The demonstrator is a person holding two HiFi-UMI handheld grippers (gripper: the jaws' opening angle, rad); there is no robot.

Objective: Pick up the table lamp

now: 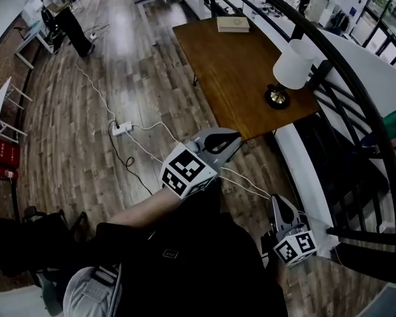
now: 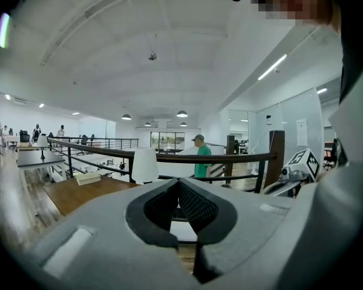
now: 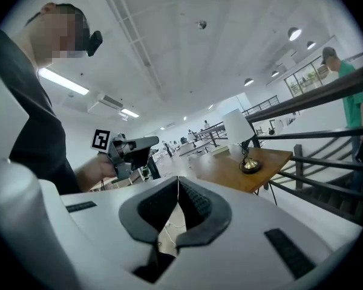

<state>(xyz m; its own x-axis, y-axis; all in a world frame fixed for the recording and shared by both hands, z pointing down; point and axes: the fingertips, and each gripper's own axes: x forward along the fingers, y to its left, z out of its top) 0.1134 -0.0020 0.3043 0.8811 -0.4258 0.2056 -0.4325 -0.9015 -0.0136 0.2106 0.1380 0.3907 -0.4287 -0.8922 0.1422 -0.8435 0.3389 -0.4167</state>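
Note:
The table lamp, with a white shade (image 1: 294,65) and a brass base (image 1: 276,98), stands upright at the near right corner of the wooden table (image 1: 237,78). It also shows in the left gripper view (image 2: 144,165) and in the right gripper view (image 3: 238,128). My left gripper (image 1: 231,140) is in the air just short of the table's near edge, its jaws shut and empty. Lower right, beside the railing, my right gripper (image 1: 278,205) is also shut on nothing. Both are well short of the lamp.
A dark curved railing (image 1: 356,91) runs close along the table's right side, right behind the lamp. A book (image 1: 232,24) lies at the table's far end. A power strip (image 1: 121,129) and white cables trail over the wood floor. A person in green (image 2: 201,156) stands beyond the railing.

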